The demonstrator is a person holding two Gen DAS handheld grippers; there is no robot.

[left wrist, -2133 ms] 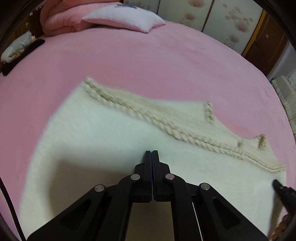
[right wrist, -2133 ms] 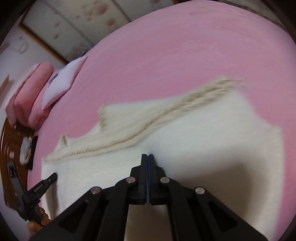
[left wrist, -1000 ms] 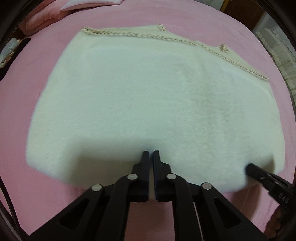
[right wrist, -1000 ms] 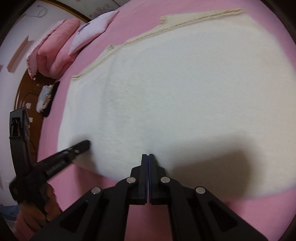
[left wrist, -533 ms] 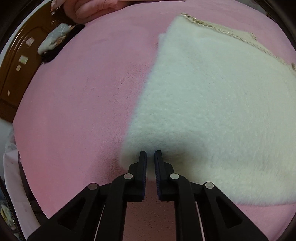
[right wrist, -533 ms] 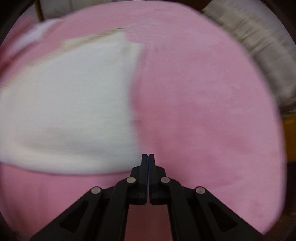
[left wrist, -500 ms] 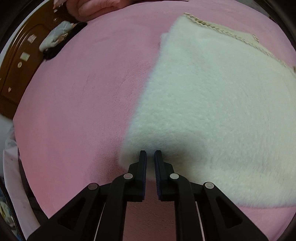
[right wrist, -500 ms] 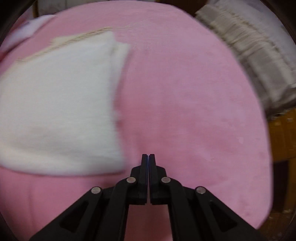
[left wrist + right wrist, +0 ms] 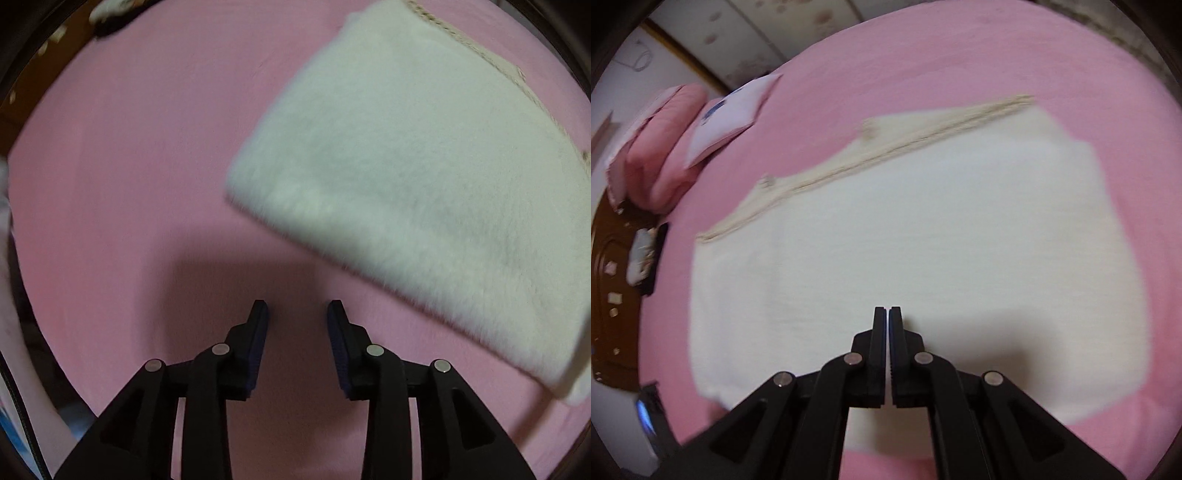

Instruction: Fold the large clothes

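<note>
the black left gripper [image 9: 297,308] now stands parted over bare pink bed cover [image 9: 122,155], backed off the corner it nearly touched half a second ago. the black right gripper [image 9: 888,314], pressed shut on nothing, has swung back above the folded fluffy cream garment [image 9: 916,236]. the garment lies flat mid-bed, long axis side to side, its braided trim edge [image 9: 886,147] on the far side, toward the white pillow [image 9: 731,114].

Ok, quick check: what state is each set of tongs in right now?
Left tongs: open, holding nothing, over bare pink bedspread.
Right tongs: closed, nothing visibly pinched, above the white garment.
</note>
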